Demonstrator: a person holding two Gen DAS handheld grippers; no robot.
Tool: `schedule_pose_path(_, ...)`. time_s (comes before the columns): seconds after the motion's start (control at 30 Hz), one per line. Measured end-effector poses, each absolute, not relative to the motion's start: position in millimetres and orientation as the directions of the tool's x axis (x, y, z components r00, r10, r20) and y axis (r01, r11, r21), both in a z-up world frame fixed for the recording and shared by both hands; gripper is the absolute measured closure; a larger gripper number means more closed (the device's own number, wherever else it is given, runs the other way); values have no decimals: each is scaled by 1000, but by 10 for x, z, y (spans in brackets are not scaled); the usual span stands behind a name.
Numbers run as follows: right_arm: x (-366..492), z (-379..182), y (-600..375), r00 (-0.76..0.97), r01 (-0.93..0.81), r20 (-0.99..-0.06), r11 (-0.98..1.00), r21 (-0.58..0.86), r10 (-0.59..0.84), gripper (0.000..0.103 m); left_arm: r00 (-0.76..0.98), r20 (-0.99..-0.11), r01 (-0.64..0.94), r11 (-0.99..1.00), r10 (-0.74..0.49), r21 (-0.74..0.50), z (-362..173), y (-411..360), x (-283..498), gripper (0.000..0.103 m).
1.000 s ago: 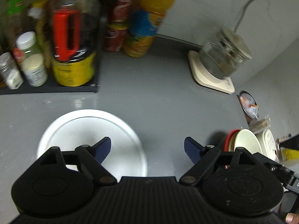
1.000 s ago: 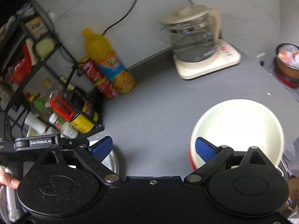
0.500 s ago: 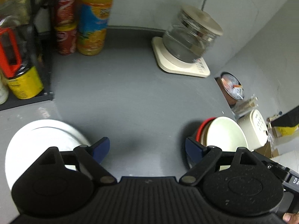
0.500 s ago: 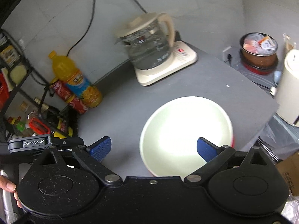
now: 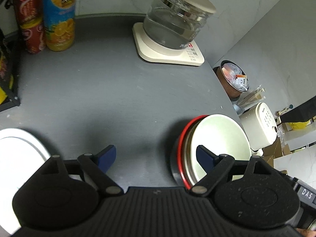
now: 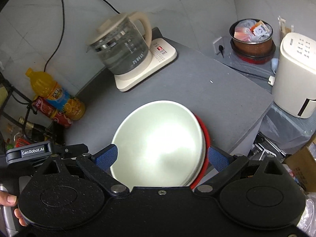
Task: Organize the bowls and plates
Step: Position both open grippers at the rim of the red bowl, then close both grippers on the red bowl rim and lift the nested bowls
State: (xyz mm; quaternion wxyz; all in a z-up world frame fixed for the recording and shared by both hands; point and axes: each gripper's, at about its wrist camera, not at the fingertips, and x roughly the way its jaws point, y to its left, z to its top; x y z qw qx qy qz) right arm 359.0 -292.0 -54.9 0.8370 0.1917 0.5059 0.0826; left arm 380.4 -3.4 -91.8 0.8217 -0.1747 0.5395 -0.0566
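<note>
Cream round bowl (image 6: 158, 142), nested in a red-rimmed one, sits near my grey bench's (image 5: 118, 90) right edge. Right tongs (image 6: 162, 156) gape wide, straddling it, empty. Left tongs (image 5: 156, 156) wide too, empty, over bare bench; white plate (image 5: 17, 154) far left.

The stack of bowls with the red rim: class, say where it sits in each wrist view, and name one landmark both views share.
Left wrist view: stack of bowls at lower right, behind the left gripper's right-hand finger.
Right wrist view: the stack at lower centre, between the open fingers of the right gripper.
Shared landmark: the glass kettle on its cream base.
</note>
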Motion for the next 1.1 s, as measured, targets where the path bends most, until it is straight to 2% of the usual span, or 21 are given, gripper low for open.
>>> schedule_pose_path(0.17,3680,-695,-3005,443,69,-831,911,406,336,5,398,-876,-98,936,-273,-337,-1022,-218,3909,16)
schedule_pose_path(0.23,3712,-767,-3027,422,68,-836,907,415,350,9,385,-878,-95,935,-283,-343,-1077,-297,3954,17)
schedule_pose_path(0.4,3794,-965,-3034,364,69,-855,904,421,371,33,346,-894,-110,934,-284,-340,-1240,-443,4070,20)
schedule_pose_path(0.5,3823,-1083,-3046,339,88,-863,901,425,375,40,325,-900,-106,934,-292,-341,-1331,-516,4110,25)
schedule_pose_path(0.67,3849,-1228,-3081,306,106,-874,899,426,378,50,257,-926,-136,938,-276,-318,-1557,-586,4158,44)
schedule_pose_path(0.8,3872,-1329,-3115,281,119,-880,896,428,383,59,228,-934,-159,936,-274,-314,-1680,-599,4167,52)
schedule_pose_path(0.9,3888,-1388,-3128,272,121,-881,894,431,388,63,219,-938,-170,936,-270,-309,-1743,-613,4180,55)
schedule_pose_path(1.1,3920,-1428,-3118,267,118,-880,893,434,393,65,219,-930,-179,925,-294,-335,-1783,-628,4191,64)
